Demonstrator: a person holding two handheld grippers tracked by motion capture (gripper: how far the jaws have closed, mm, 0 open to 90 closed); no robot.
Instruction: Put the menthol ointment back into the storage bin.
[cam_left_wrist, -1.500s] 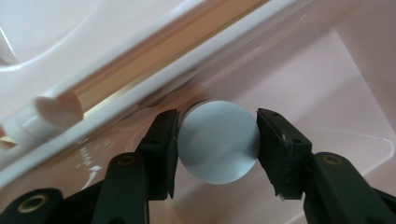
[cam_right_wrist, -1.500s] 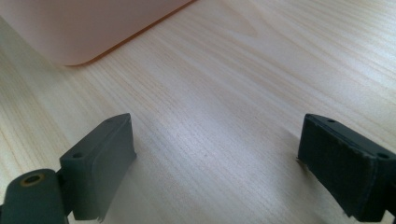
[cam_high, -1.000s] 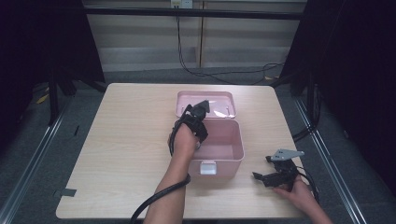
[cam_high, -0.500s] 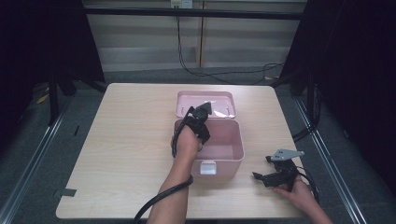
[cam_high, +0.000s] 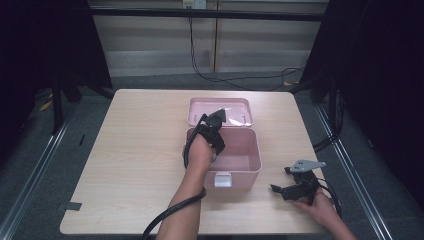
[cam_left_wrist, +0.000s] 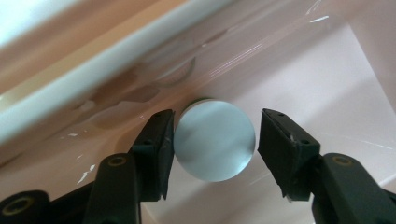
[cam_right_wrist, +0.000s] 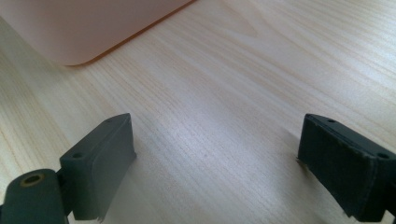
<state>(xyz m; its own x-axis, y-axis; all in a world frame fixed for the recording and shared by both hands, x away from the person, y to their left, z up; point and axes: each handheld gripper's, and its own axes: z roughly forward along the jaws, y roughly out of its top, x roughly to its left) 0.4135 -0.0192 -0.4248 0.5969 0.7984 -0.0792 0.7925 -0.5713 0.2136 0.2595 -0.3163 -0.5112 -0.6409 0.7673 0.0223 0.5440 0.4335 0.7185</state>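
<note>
**Releasing a round object inside the pink box**

The left tool (cam_high: 216, 131) is reaching down into the open pink box (cam_high: 250, 165), which is standing near the middle of the desk (cam_high: 140, 150) with its lid (cam_high: 235, 106) folded back on the far side. In the left gripper view, a pale round object (cam_left_wrist: 215, 140), seen end-on as a greyish-white disc, is sitting between the two black jaws, low against the box's inner wall. The jaws have just been opening: the one at the left of that view is lying at the disc's edge, while a narrow gap is showing between the disc and the other, so the tool is standing slightly open and is no longer pressing on the object. Whether the object is resting fully on the box floor cannot be told.

The right tool (cam_high: 292, 189) is lying on the desk to the right of the box, well apart from it, and its jaws are standing wide open with only bare wood between them in the right gripper view (cam_right_wrist: 215, 158).

The step in hand appears to be setting the object down in the box. To do it well, the jaws should be spread evenly until both pads are clear of the disc before the hand is lifted. The lift should be straight up, so that neither jaw is dragging the object or catching the box rim.
</note>
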